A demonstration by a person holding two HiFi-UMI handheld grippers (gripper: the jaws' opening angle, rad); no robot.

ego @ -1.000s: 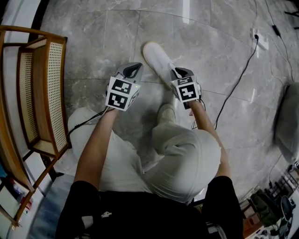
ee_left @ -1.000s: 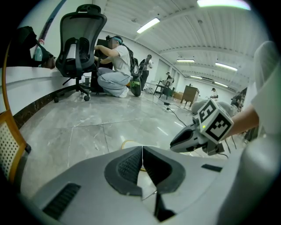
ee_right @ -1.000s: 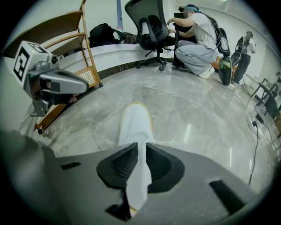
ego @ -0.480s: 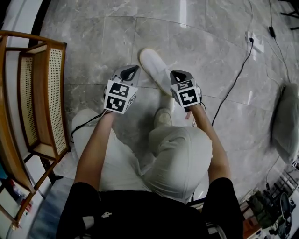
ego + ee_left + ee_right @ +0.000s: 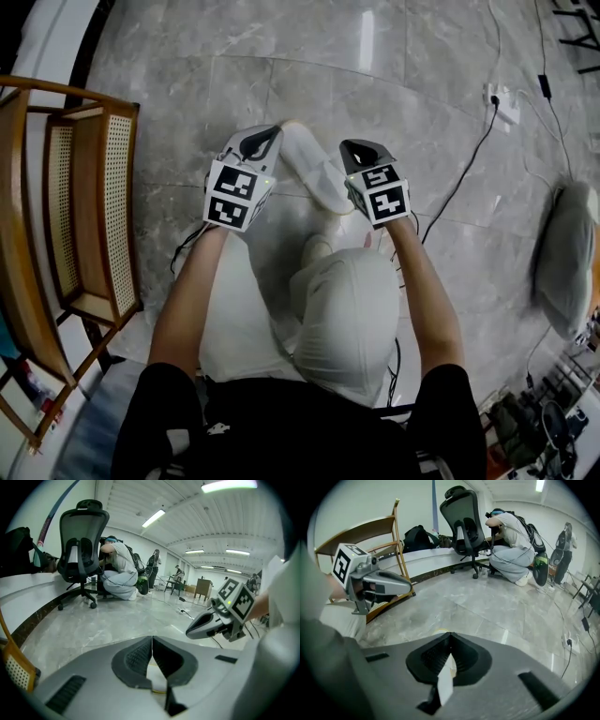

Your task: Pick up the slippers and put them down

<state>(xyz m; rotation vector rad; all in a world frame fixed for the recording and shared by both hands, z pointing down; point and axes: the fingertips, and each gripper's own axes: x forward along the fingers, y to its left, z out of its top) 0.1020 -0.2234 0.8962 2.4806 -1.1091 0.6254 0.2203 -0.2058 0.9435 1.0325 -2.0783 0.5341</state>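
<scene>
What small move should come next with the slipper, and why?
Probably lower it gently onto the bare floor ahead, and only then open. The slipper looks lifted between both hands, with a white edge pinched in the shut left gripper and another in the shut right gripper. The pick-up seems done, so putting it down is what remains.

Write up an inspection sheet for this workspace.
Surface: glossy grey marble floor.
Job's things: one white slipper held between the grippers; second slipper, nothing seen.
Clutter: grey cushion on the floor at right.
Grippers: left gripper and right gripper both shut on a thin white edge, apparently the slipper's.
Cables: black cable running to a white power strip.
Surroundings: wooden cane chair at left; office chair and a crouching person beyond.
</scene>
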